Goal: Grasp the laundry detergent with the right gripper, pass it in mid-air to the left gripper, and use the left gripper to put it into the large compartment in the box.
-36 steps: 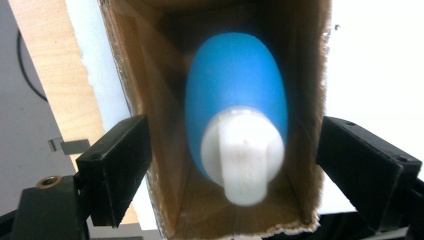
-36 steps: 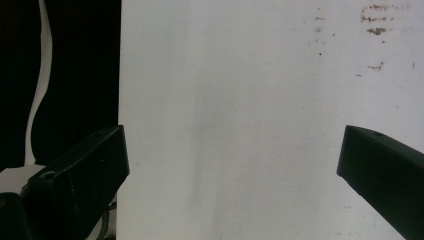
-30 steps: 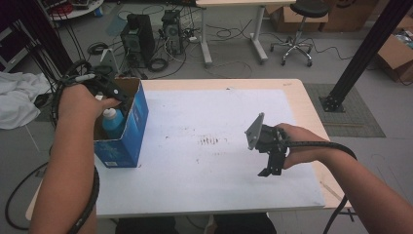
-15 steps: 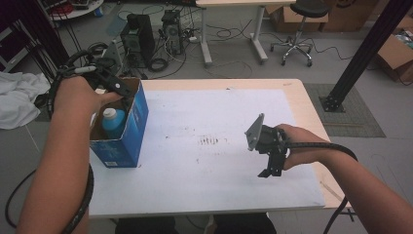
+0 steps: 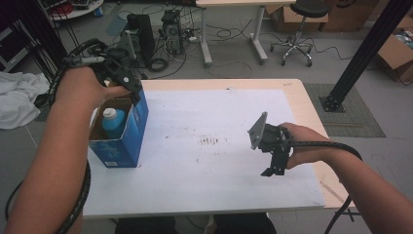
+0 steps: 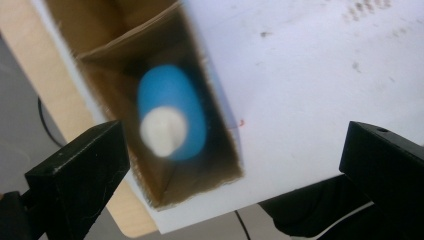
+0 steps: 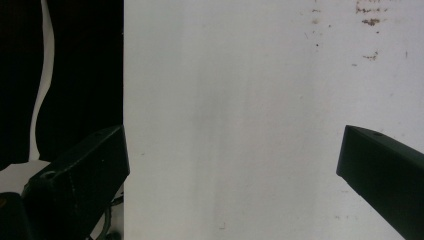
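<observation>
A blue cardboard box (image 5: 124,146) stands open-topped at the table's left side. Inside it stands a blue bottle with a white cap (image 5: 113,120), upright. My left gripper (image 5: 130,87) hovers above the box's far rim; its jaws have just been opening and hold nothing. In the left gripper view the bottle (image 6: 172,120) sits blurred down in the box (image 6: 100,55), beneath my wide-open left gripper (image 6: 235,165). My right gripper (image 5: 273,168) hangs over the white sheet at the right, pointing down. The right gripper (image 7: 235,165) is open over bare white sheet.
A white sheet (image 5: 219,117) covers most of the wooden table, with dark smudges (image 5: 210,141) near its middle. The table's front edge runs close under the right hand. Computer towers (image 5: 141,34), cables and a stool (image 5: 297,29) stand on the floor beyond.
The left hand has lifted up and back from the box top, its jaws spreading apart. The bottle stays in the box. The right hand has kept still.
</observation>
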### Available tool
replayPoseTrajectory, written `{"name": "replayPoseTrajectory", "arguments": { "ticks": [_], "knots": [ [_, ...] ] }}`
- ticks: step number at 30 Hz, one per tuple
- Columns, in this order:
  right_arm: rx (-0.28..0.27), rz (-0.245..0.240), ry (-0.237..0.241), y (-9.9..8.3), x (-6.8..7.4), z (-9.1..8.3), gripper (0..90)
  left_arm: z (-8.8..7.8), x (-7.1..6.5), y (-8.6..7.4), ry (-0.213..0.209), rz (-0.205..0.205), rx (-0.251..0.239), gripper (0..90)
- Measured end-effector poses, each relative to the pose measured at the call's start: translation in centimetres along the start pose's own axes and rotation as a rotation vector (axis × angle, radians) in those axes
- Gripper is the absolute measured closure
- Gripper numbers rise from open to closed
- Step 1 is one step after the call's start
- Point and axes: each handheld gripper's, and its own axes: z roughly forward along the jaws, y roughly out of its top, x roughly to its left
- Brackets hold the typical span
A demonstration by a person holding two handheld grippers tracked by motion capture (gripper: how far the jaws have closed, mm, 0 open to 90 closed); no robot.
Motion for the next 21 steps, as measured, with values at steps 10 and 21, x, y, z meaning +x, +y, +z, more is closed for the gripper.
{"name": "replayPoseTrajectory", "arguments": {
  "ticks": [10,21],
  "knots": [
    [0.016,0.007,-0.004,-0.1,-0.3,-0.5,0.1,-0.6,-3.3,0.3,-0.043,0.27,-0.078,0.1],
    [0.042,0.02,0.003,-0.2,-0.2,-0.8,0.1,0.5,-8.4,0.2,-0.095,0.639,-0.066,0.1]
  ]
}}
